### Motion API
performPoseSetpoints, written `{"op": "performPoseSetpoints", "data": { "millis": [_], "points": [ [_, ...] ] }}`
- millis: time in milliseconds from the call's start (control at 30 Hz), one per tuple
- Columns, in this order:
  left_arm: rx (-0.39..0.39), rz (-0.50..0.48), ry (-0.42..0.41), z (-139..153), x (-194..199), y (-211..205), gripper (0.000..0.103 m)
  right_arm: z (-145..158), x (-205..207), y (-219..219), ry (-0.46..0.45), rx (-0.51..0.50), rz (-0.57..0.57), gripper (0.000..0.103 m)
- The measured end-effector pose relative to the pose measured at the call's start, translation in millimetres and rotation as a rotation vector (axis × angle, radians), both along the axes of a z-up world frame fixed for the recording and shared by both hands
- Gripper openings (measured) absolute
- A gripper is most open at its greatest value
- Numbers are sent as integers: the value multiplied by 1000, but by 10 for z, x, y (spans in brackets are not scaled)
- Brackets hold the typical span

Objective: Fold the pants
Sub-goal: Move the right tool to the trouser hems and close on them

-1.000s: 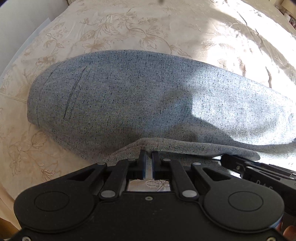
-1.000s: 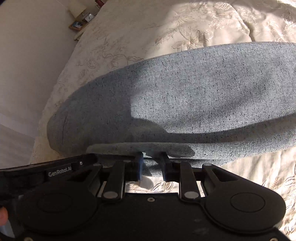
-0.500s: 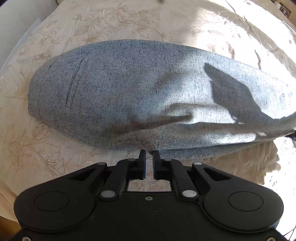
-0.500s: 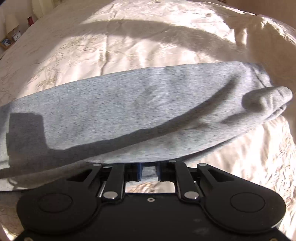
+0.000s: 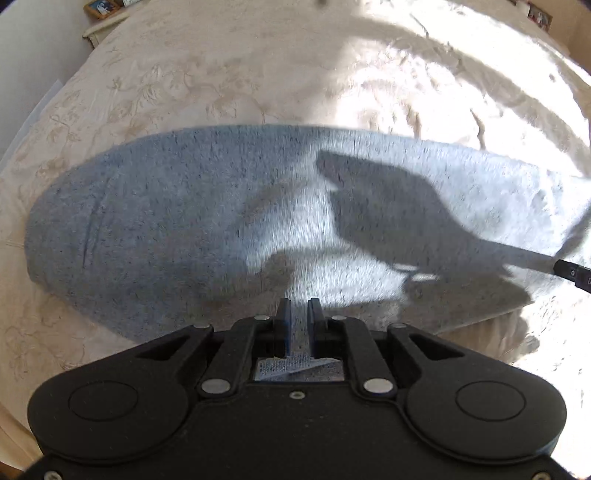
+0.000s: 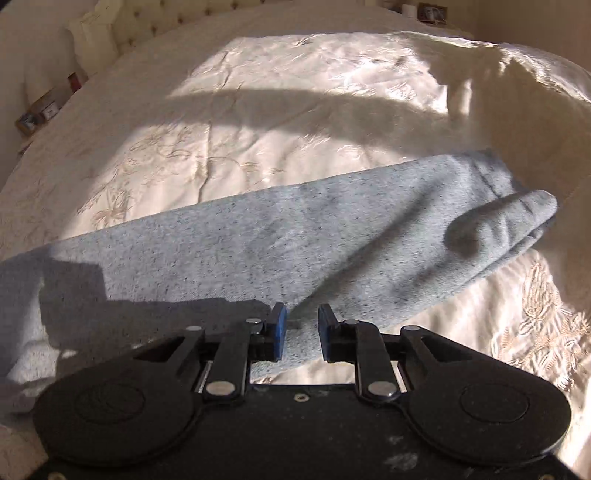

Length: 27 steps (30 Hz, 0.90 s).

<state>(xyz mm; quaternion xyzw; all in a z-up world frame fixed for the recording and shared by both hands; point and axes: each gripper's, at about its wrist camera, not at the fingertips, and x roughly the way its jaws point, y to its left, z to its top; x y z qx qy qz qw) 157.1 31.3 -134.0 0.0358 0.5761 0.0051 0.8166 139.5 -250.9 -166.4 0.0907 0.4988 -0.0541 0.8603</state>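
Grey flecked pants (image 5: 184,206) lie flat across a cream embroidered bedspread (image 5: 258,74), folded lengthwise. My left gripper (image 5: 298,304) hangs over their near edge. Its jaws are opening with a narrow gap, and cloth shows below them, not pinched. In the right wrist view the pants (image 6: 295,229) run to the right, where the leg ends (image 6: 517,221) lie slightly bunched. My right gripper (image 6: 302,314) stands over the near edge of the leg. Its blue pads (image 6: 279,330) are apart and the jaws are opening, gripping nothing. The right gripper's tip (image 5: 576,275) pokes in at the right edge of the left wrist view.
The bedspread (image 6: 295,110) is rumpled and rises in a fold at the right (image 6: 517,92). A nightstand with picture frames (image 6: 37,114) stands beyond the bed's left side. A framed picture (image 5: 101,6) sits at the far corner. Strong sunlight throws hard gripper shadows on the cloth.
Both grippers have let go of the folded-over edge and it now lies flat. The right gripper has swung along the pants to the leg ends. The left has moved further over the cloth and its jaws have parted.
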Motion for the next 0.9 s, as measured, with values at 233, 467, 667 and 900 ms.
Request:
{"op": "performPoseSetpoints", "data": {
  "millis": [233,467,667,900],
  "points": [
    [118,-15,154,-382,-142,115,18,-154,75,-326,88,-24,-11,9],
    [122,66,94,-154,-139,108,18,34,108,-1192,-17,-117,-167,21],
    [121,108,47,77,-94,-136,18,-142,74,-2180,113,-150,-363,20],
    [128,66,-52,228,161,-700,18,313,28,-2458,-103,-136,-356,22]
  ]
}}
